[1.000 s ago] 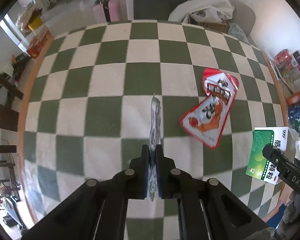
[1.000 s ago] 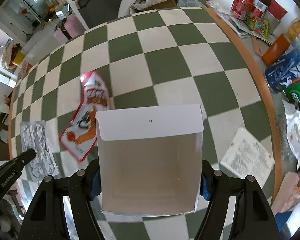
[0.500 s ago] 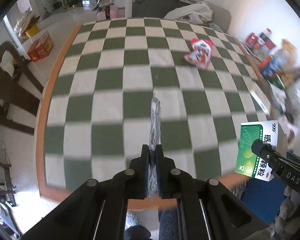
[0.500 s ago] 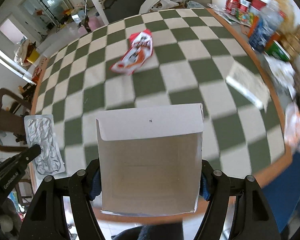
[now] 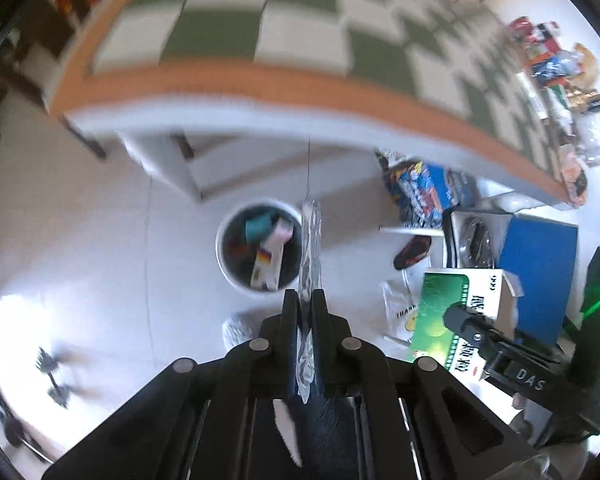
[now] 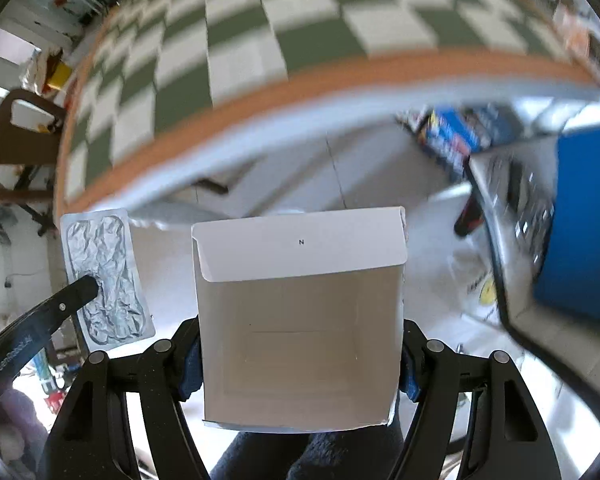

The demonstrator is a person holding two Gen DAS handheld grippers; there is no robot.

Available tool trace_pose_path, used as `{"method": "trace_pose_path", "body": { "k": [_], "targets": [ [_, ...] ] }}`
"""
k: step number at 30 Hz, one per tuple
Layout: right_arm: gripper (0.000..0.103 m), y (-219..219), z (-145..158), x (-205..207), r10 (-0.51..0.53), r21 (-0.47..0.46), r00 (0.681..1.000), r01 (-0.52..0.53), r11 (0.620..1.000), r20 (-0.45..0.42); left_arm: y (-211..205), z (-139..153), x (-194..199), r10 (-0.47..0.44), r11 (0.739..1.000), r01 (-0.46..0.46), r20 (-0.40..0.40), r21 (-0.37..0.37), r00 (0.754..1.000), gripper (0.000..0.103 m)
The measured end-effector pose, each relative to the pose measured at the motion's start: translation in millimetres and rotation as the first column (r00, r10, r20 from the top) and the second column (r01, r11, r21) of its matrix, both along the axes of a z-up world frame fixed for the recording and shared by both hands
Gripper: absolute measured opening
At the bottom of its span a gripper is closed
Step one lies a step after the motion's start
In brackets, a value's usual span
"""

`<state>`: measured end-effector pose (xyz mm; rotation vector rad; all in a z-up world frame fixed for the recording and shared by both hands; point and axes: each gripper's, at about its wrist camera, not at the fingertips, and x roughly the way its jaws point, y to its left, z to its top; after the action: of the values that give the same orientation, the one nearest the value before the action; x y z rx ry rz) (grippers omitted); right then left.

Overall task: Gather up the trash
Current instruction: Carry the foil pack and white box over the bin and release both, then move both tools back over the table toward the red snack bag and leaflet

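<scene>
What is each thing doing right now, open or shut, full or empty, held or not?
Left tool: shut on the foil blister pack.
Foil blister pack: held edge-on, crumpled.
Right tool: gripping the box sides.
Box: held, flap open, empty.
Trash bin: on the floor, uncovered, partly filled.

Bright daylight, floor glare, heavy motion blur, fisheye-warped dark edges.

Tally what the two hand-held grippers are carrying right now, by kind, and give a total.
Foil blister pack, edge-on in the left wrist view: 1
Open cardboard box, green outside, white inside: 1
Total: 2
</scene>
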<state>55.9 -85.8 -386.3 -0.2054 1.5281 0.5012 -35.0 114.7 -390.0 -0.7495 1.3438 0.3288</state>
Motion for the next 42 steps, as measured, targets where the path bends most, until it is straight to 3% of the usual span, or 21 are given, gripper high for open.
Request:
{"method": "trace_pose_path", "body": {
  "k": [4,11,15,16,17,18,19,20,22,24,32,42],
  "targets": [
    [0.075,-1,-76,-8,-0.027,-0.01,0.998,0.026,1.0,-0.061,10,-81,7,0.038,0.998,-0.041,-0.043,-0.058,0.998,0.004],
    [0.075,16,-237,17,-0.091,-0.004,0.987,0.091,0.996,-0.13,25,-239,37,0.062,0.99,-0.075,-0.106,-0.12,0.992,0.006],
    [0.078,33,-331,31,-0.058,0.014,0.982,0.062,0.998,-0.179,25,-302,42,0.026,0.996,-0.039,-0.162,-0.082,0.986,0.014],
    [0.08,38,-346,32,-0.047,0.017,0.981,0.051,0.999,-0.188,25,-309,41,0.022,0.997,-0.034,-0.171,-0.072,0.985,0.028],
    [0.081,42,-365,33,-0.031,0.018,0.979,0.036,0.999,-0.199,25,-317,39,0.023,0.997,-0.035,-0.177,-0.064,0.984,0.051],
    [0.083,45,-377,34,-0.024,0.026,0.978,0.03,0.999,-0.209,26,-322,38,0.029,0.998,-0.039,-0.182,-0.053,0.983,0.065],
    [0.094,46,-386,35,-0.017,0.03,0.976,0.024,0.999,-0.215,26,-325,35,0.035,0.998,-0.043,-0.189,-0.036,0.981,0.082],
    [0.101,46,-395,34,-0.009,0.023,0.976,0.015,1.0,-0.217,26,-326,32,0.041,0.999,-0.045,-0.19,-0.019,0.981,0.083],
    [0.102,45,-404,34,-0.001,0.011,0.977,0.004,1.0,-0.213,27,-325,28,0.05,0.999,-0.05,-0.2,0.008,0.979,0.086],
    [0.102,45,-407,33,0.017,-0.012,0.981,-0.02,1.0,-0.195,27,-321,23,0.05,0.998,-0.042,-0.213,0.044,0.976,0.103],
    [0.103,39,-378,24,0.113,-0.164,0.991,-0.123,0.979,-0.066,19,-278,9,0.046,0.985,-0.014,-0.182,0.17,0.982,0.103],
    [0.103,30,-303,11,0.147,-0.203,0.989,-0.143,0.969,0.003,-1,-213,-9,0.049,0.985,-0.02,-0.169,0.17,0.984,0.103]
  ]
}}
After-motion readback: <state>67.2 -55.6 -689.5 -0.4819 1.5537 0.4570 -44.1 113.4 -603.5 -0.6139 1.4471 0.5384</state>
